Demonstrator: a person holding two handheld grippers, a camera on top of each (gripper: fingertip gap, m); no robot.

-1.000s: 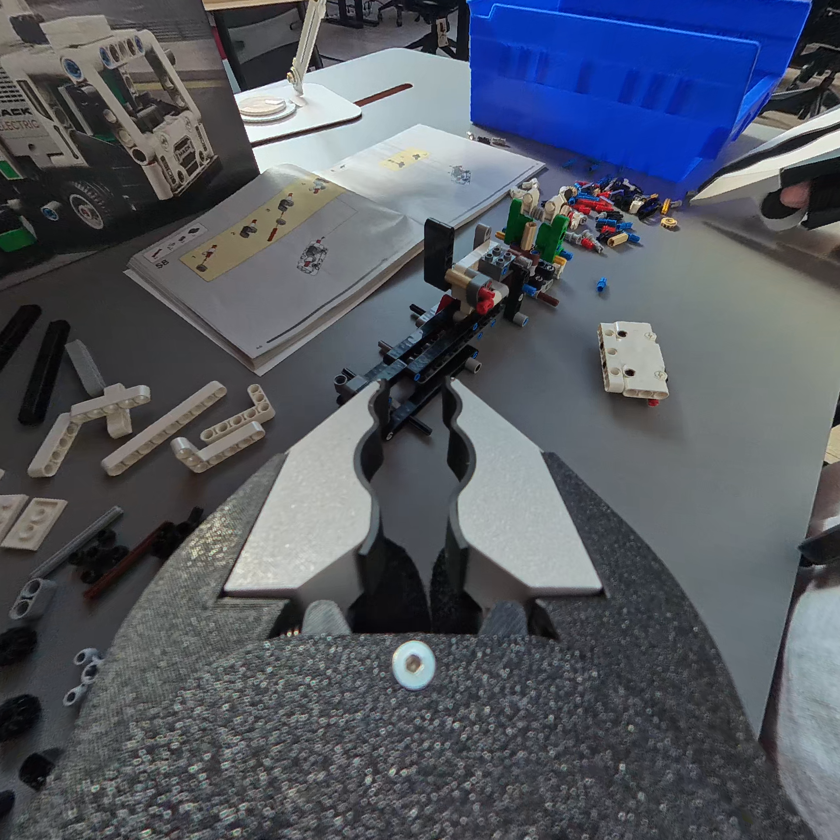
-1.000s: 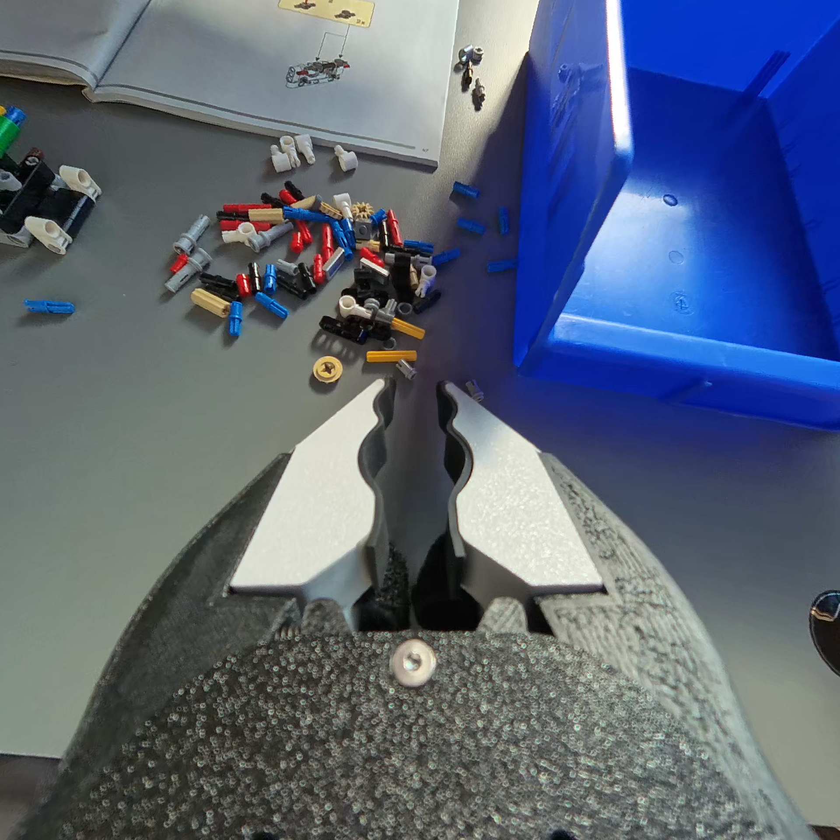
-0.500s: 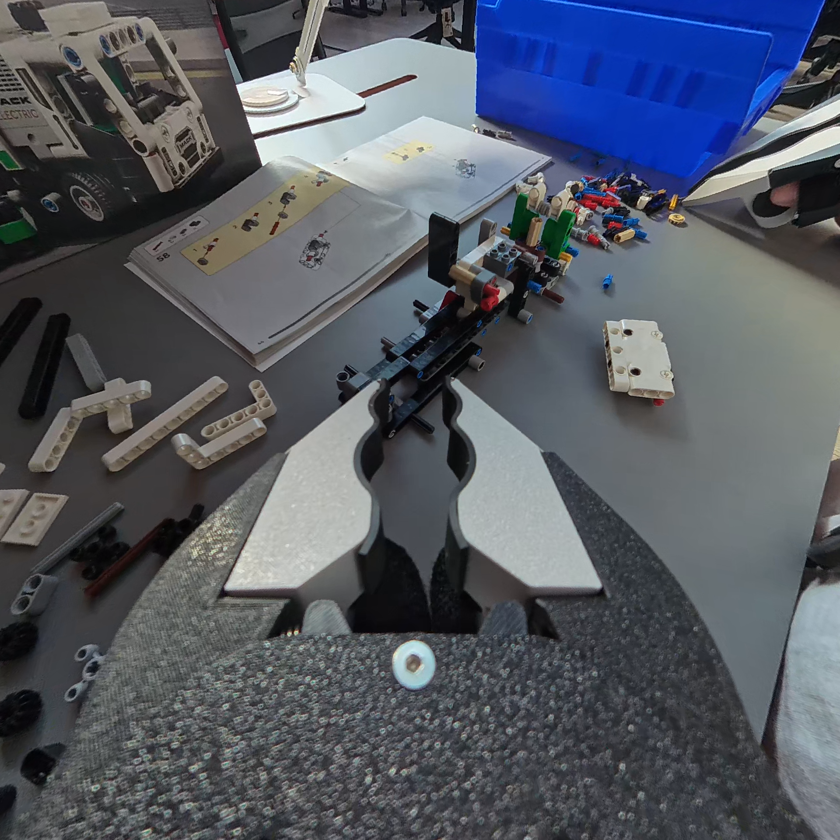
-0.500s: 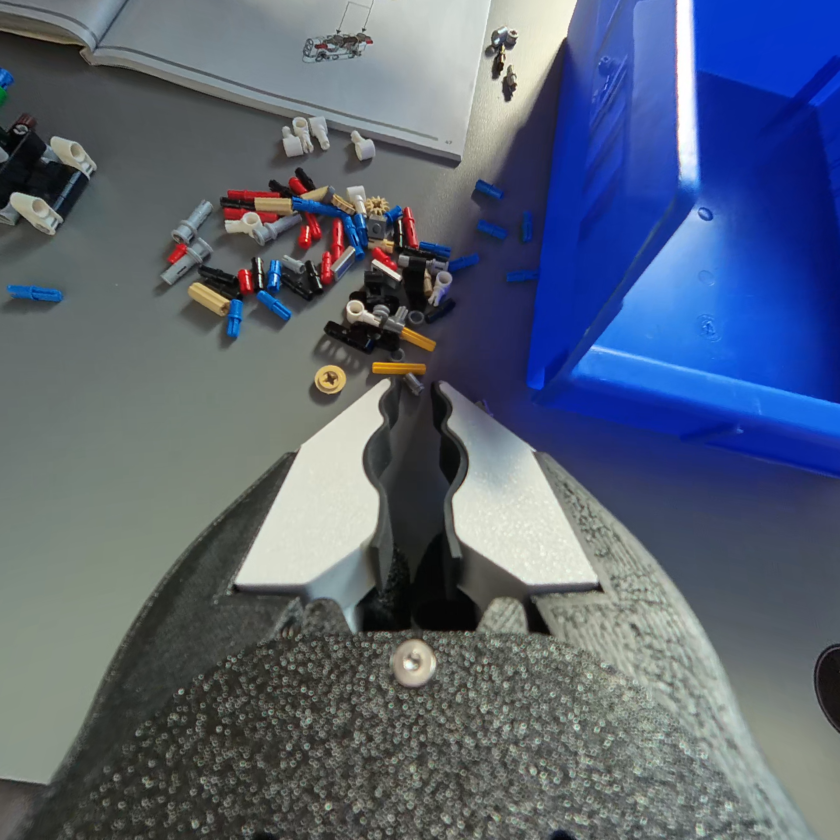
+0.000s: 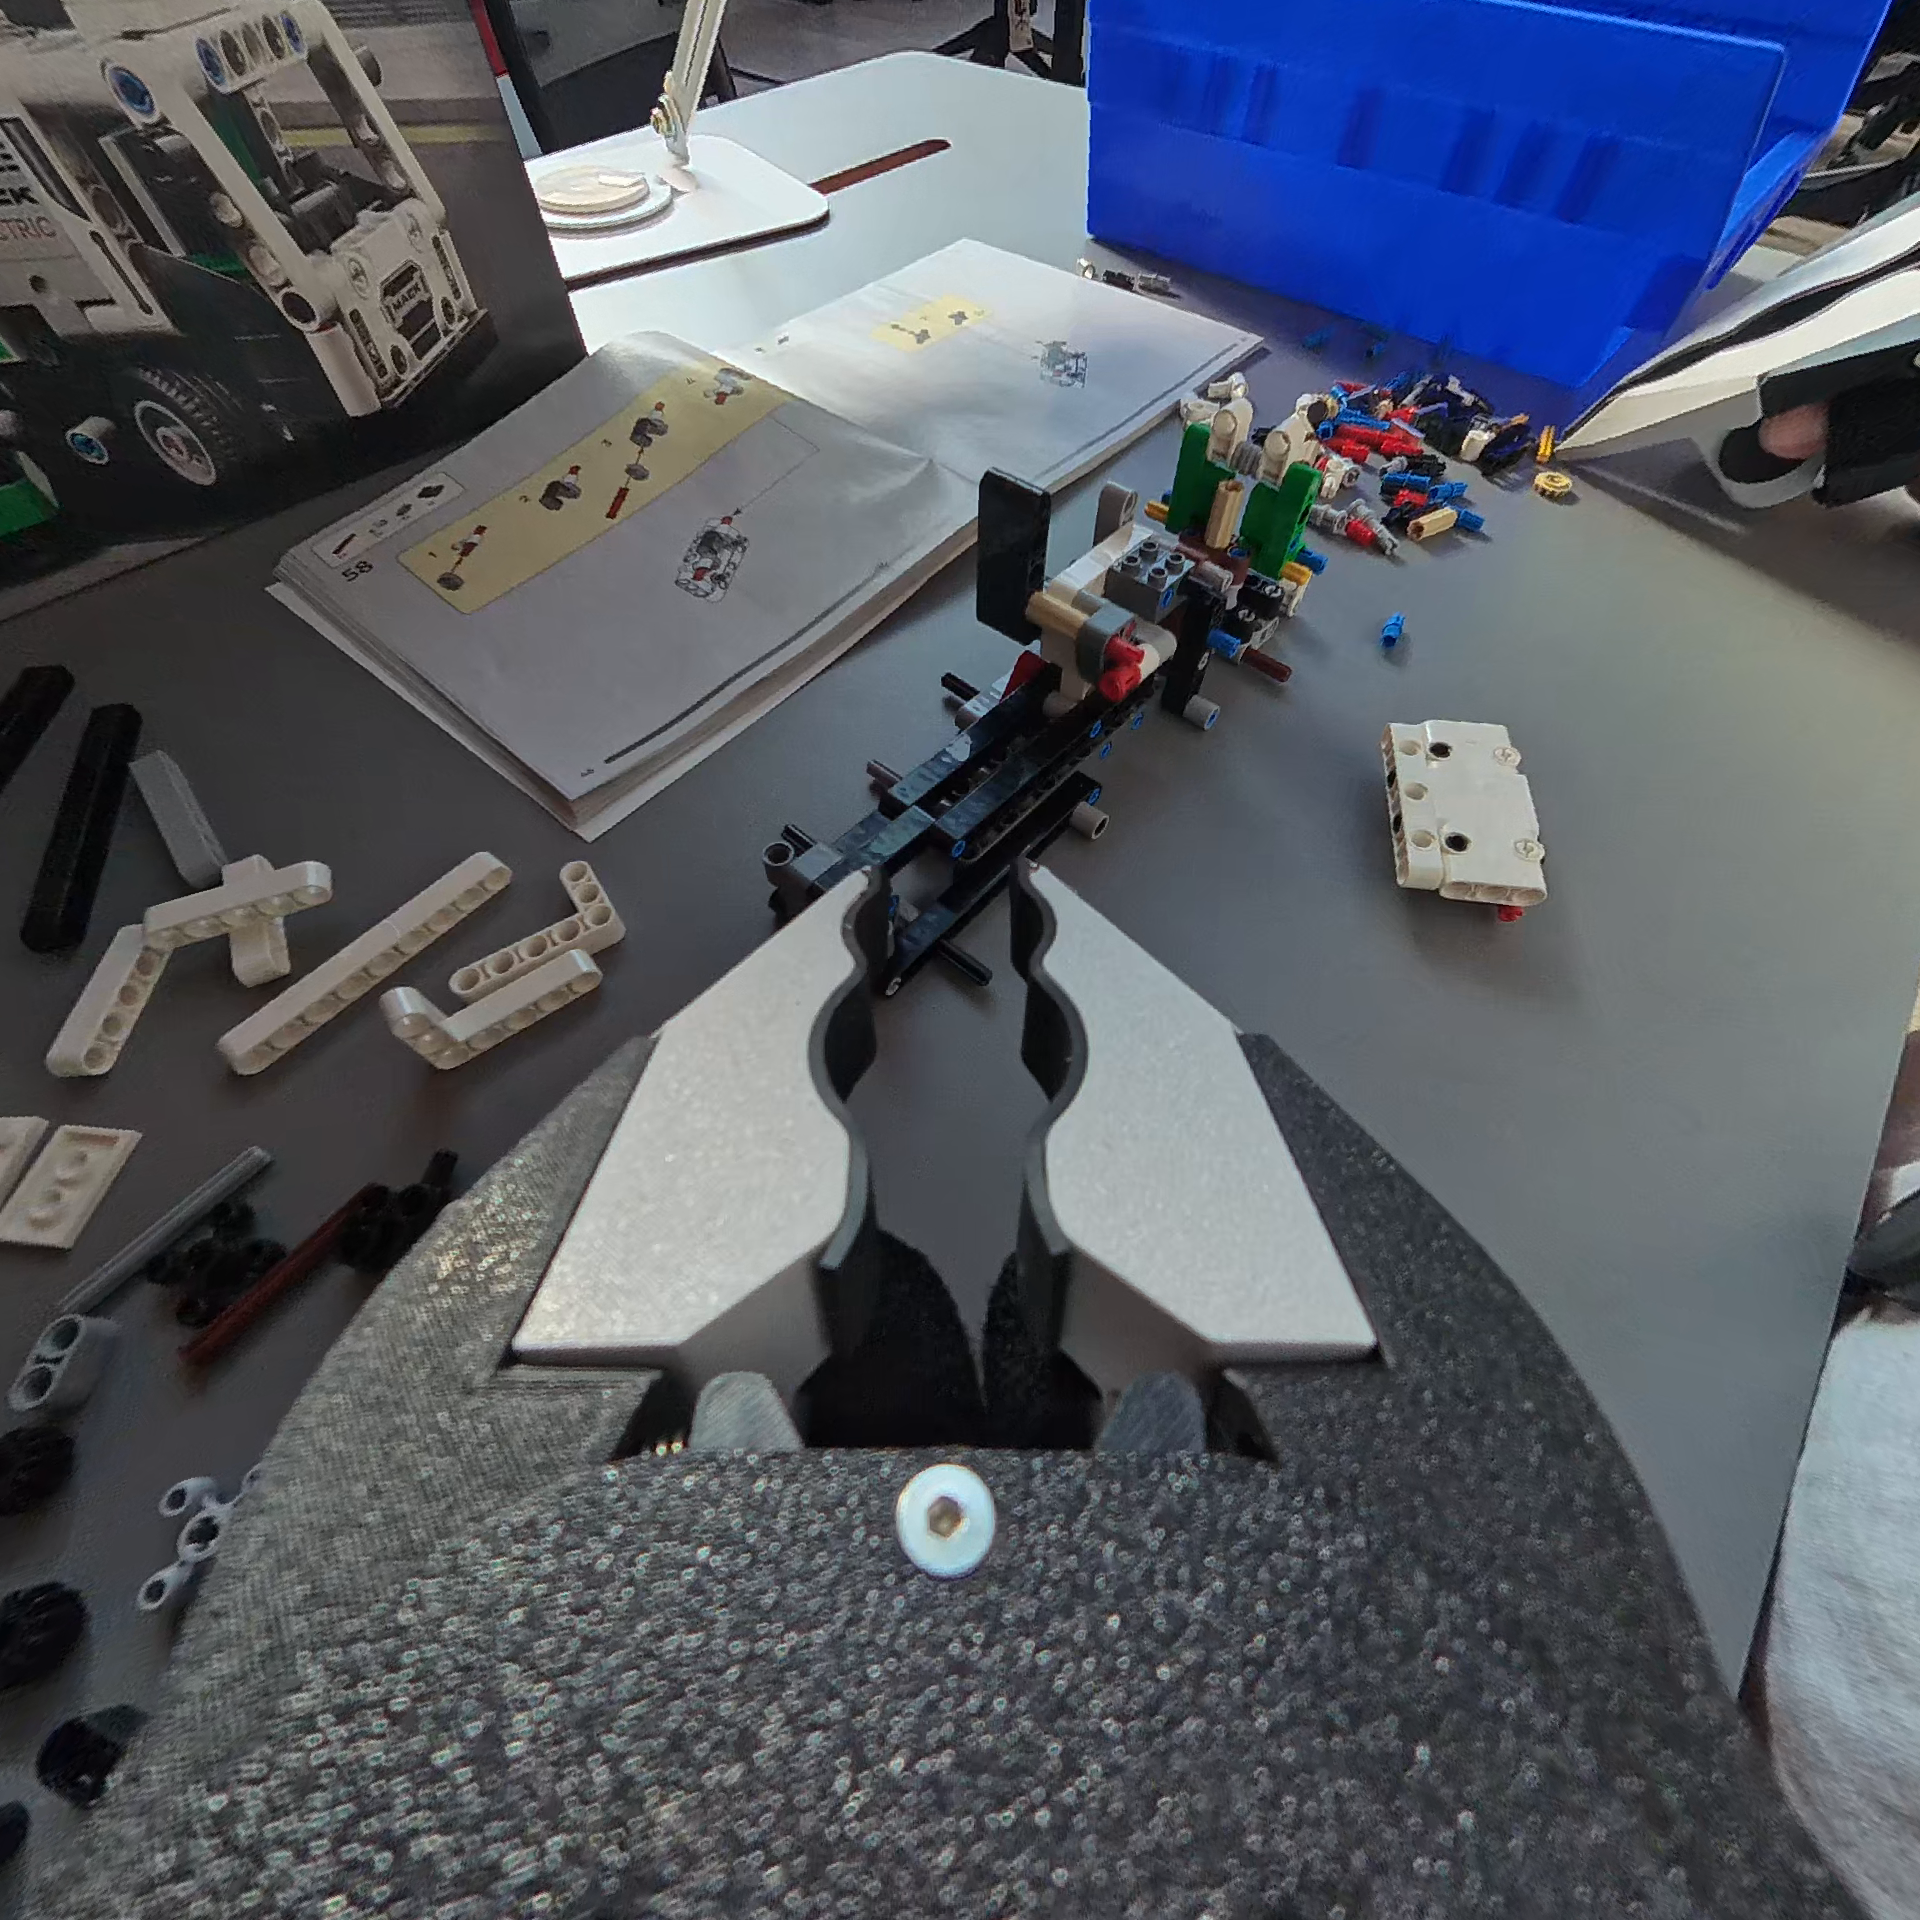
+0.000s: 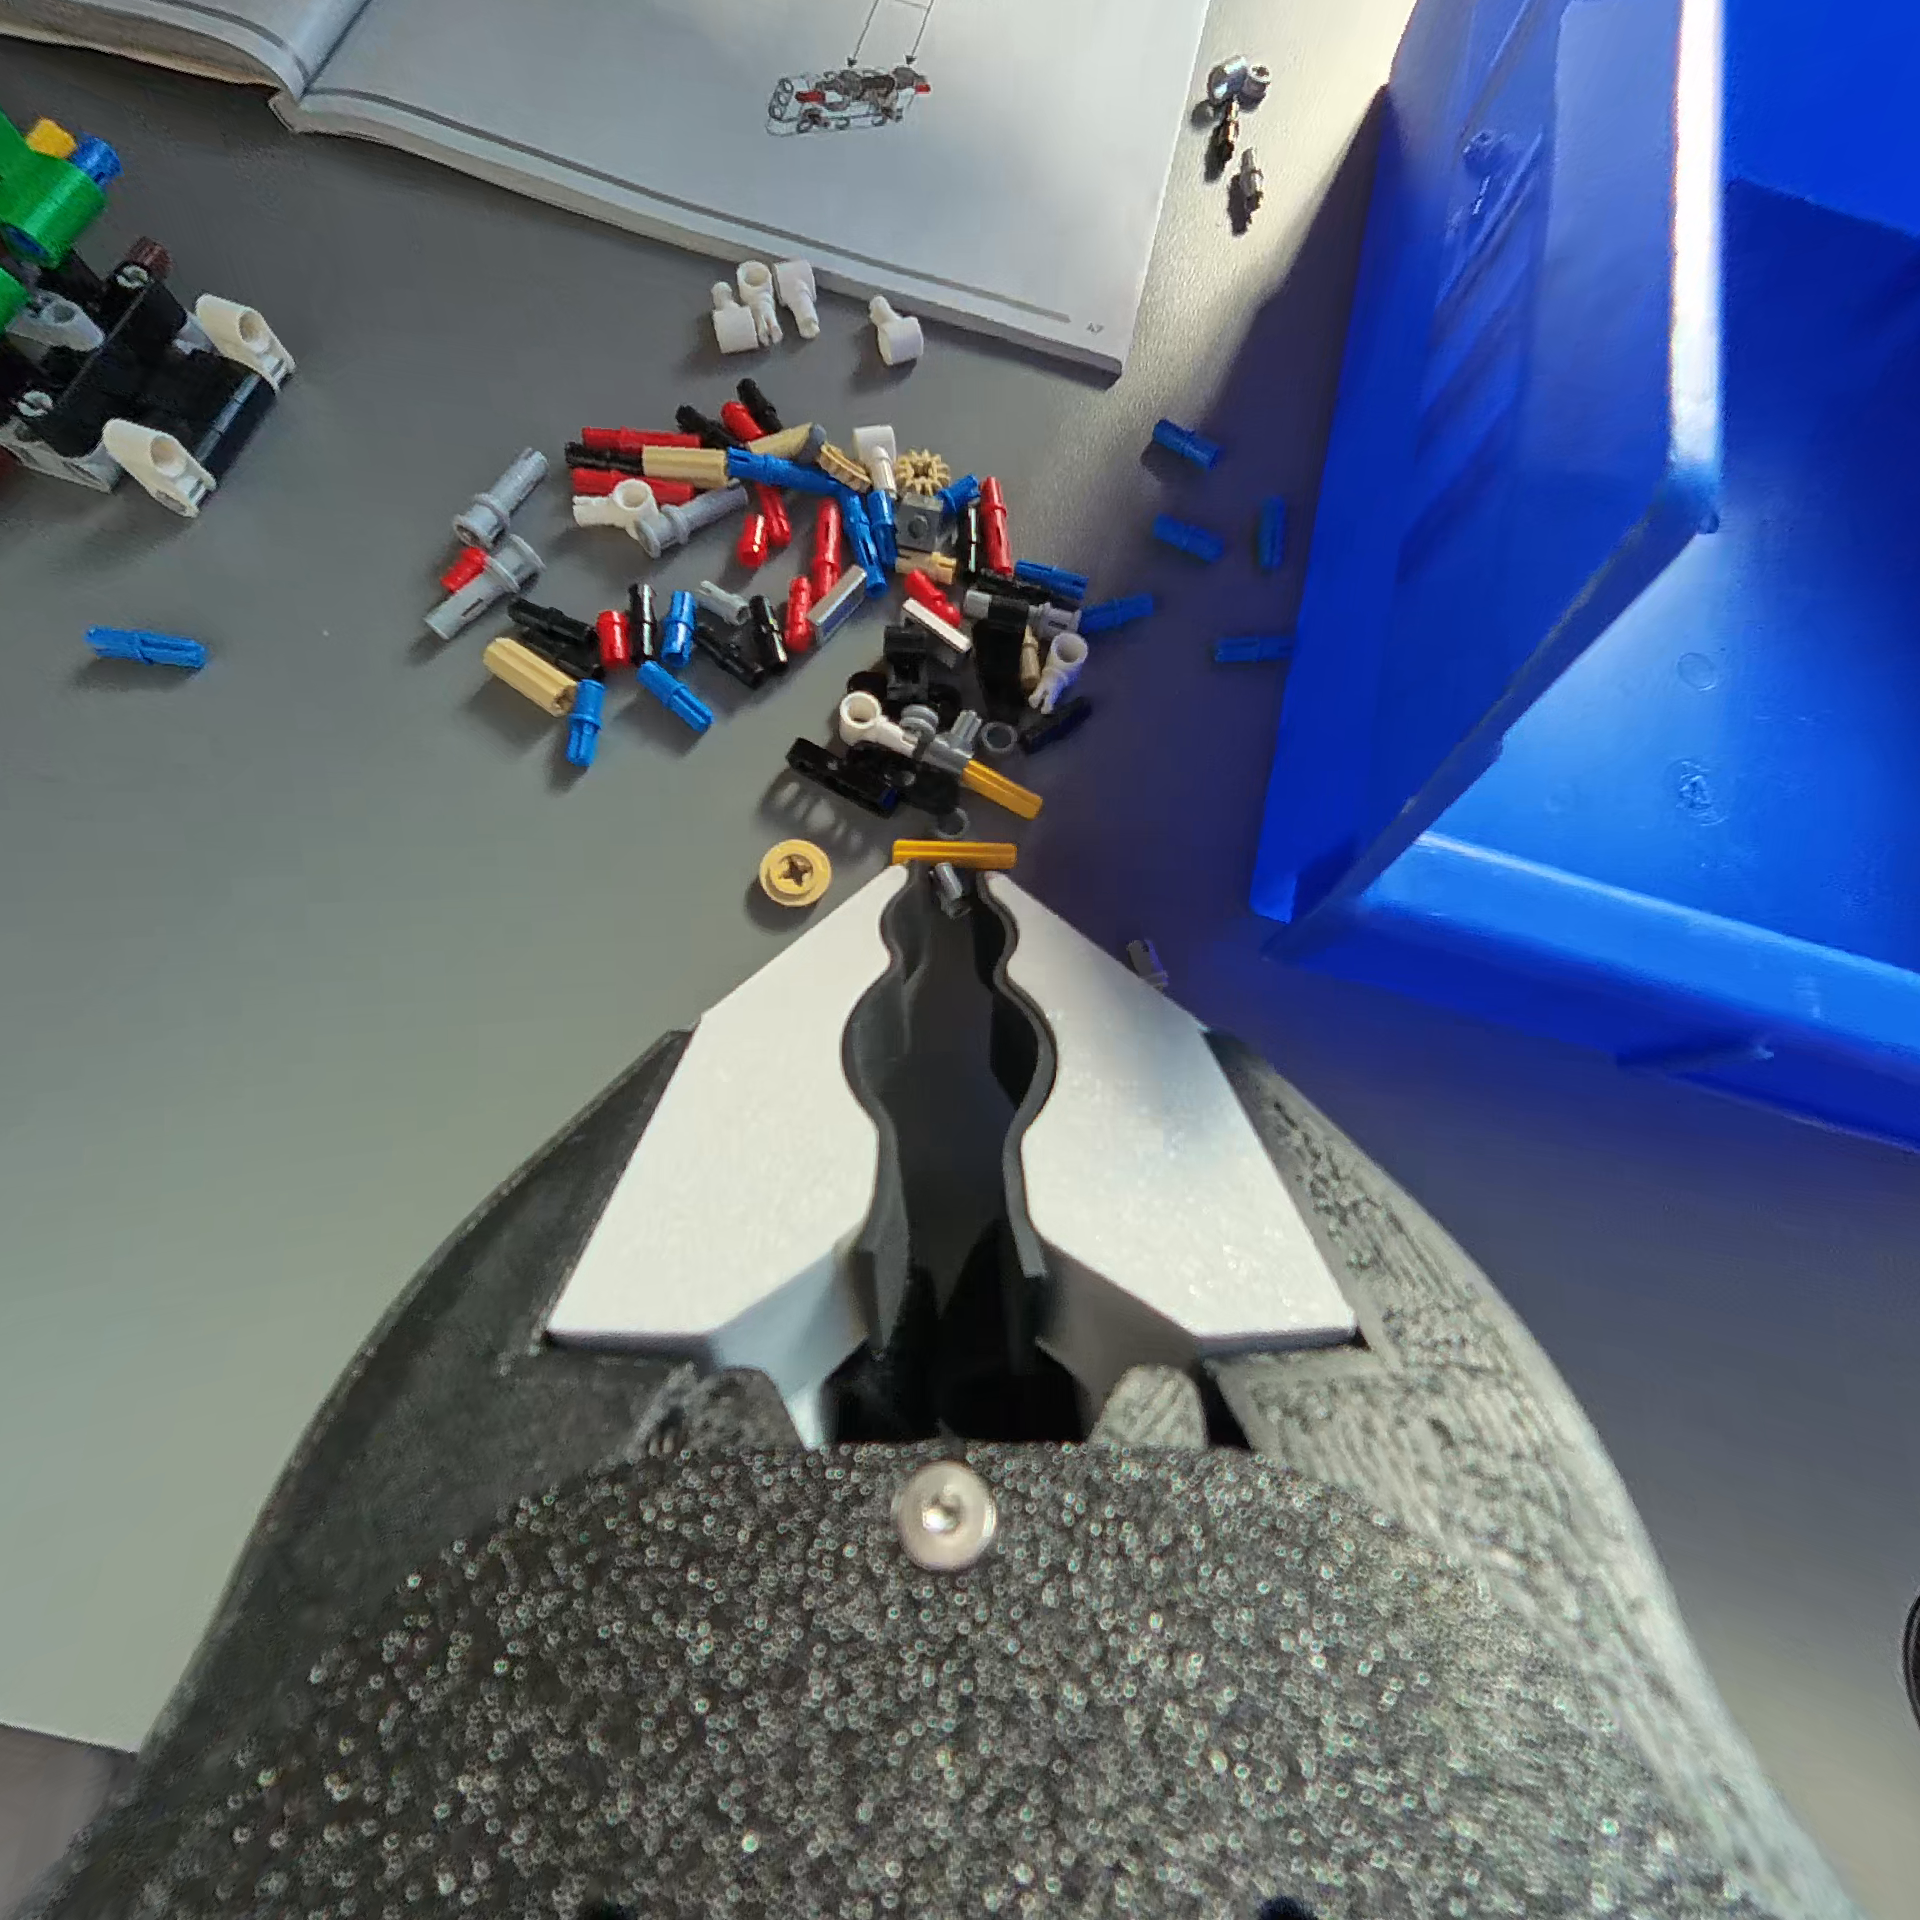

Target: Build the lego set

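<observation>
Presently, the left claw (image 5: 943, 878) is set partly closed about the near end of a black beam frame (image 5: 997, 790) that lies on the grey counter (image 5: 1558, 1091). Its left pad (image 5: 868, 935) is seen against a beam. Whether the right pad presses cannot be told. An open booklet (image 5: 727, 499) lies far left of the frame, and 5 or so white beams (image 5: 364, 966) lie to the near left.

The right claw (image 6: 948, 883) is held narrow at the near edge of a heap of coloured pins (image 6: 810, 561). A small grey pin (image 6: 948, 891) stands between its tips, with no pad plainly pressed on it. A yellow axle (image 6: 954, 854) lies just beyond, a tan disc (image 6: 795, 873) just to the left and a blue bin (image 6: 1558, 520) to the right.

So small a pin is judged likely to roll or tilt, so the pads are best kept square to its sides and clear of the axle.
</observation>
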